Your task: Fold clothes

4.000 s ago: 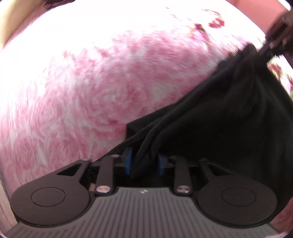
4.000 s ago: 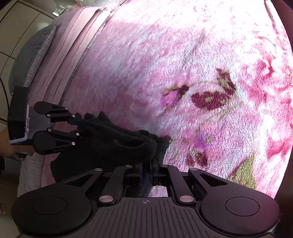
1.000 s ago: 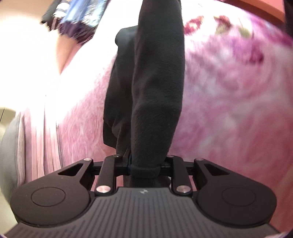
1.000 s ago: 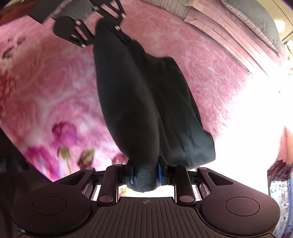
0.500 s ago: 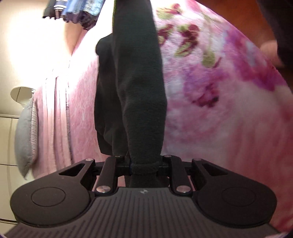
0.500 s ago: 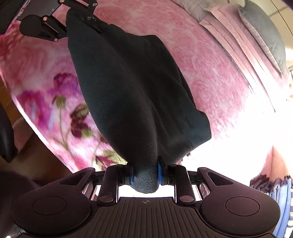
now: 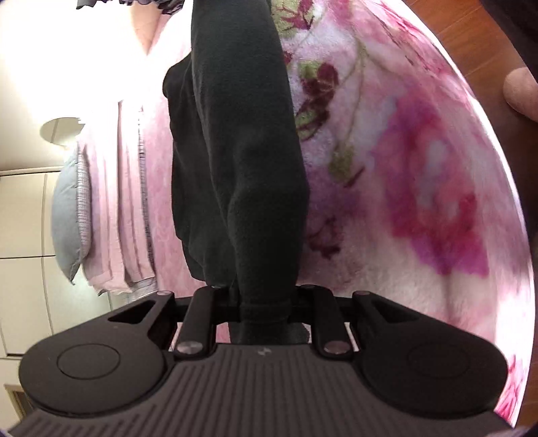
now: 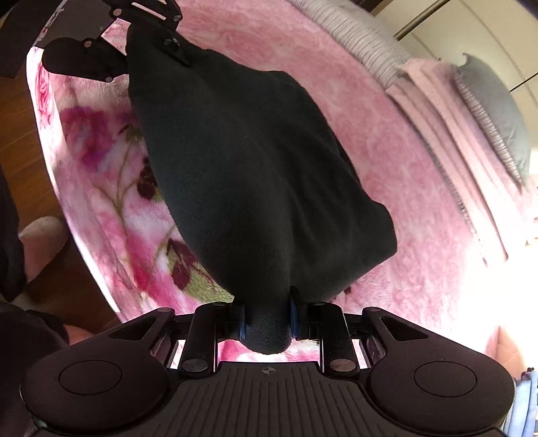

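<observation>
We find the right tool [image 8: 266, 321] clamped on one end of a black garment [image 8: 255, 174], the cloth bulging between its blue pads. The left tool [image 7: 265, 304] is likewise closed on the other end, and it shows again at the top of the right wrist view [image 8: 148, 30], so the garment is strung between the two and sags in the middle over the pink flowered blanket [image 8: 386, 141] on the bed. Compared with four seconds ago, when the cloth was a loose bunch close to the blanket, it has been lifted, drawn out between the tools and swung round; over the last second the views have turned further, bringing the wooden floor [image 8: 20, 111] at the bed's edge and a pale slipper [image 8: 40, 242] into sight. We judge this to be a carry or shake-out with the garment doubled over; whether it is about to be laid flat for a further fold, or set down as done, the pictures do not settle. We cannot tell what kind of garment it is, how many layers hang, or whether its low edge touches the blanket. The left view is blurred. Farther off lie striped pink bedding [image 7: 111, 201] and a grey pillow [image 7: 67, 208]; window glare washes out the rest.
</observation>
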{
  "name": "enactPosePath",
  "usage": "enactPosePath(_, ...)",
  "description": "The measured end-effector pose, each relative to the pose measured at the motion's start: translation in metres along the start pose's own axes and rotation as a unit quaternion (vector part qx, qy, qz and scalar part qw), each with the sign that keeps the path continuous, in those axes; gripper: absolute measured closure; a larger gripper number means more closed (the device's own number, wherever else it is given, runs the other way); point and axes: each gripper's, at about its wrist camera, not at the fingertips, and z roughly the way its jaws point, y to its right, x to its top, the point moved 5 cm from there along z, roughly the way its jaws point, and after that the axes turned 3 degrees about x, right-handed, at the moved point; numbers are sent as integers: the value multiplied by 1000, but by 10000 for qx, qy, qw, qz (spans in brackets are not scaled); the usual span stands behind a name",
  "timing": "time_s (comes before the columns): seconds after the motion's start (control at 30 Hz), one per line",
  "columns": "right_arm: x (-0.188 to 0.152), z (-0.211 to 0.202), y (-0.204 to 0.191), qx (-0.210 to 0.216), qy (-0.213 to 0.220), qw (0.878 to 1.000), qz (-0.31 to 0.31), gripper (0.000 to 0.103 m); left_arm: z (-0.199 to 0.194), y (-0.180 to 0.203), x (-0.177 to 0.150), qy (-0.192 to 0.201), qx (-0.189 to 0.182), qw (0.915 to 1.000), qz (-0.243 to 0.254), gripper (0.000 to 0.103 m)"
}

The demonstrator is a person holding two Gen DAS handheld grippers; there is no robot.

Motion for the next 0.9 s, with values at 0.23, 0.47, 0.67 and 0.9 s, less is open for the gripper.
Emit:
enactPosePath(0.23,-10,5,-28,-724,421,9964,-86,80,3,10,-1,77,411,9990,-136,87)
enactPosePath(0.47,-27,12,-56,-1443,925,9840,-495,80,0,14,1,-17,749,9959,-513,87)
enactPosePath(0.67,-37,1,-62,-1778,812,9803,-290,51,-7,16,6,-287,1009,9918,-735,77)
enactPosePath(0.9,-45,-32,-68,-1984,1306,9714,4,31,-21,17,15,-467,1071,9885,-963,63)
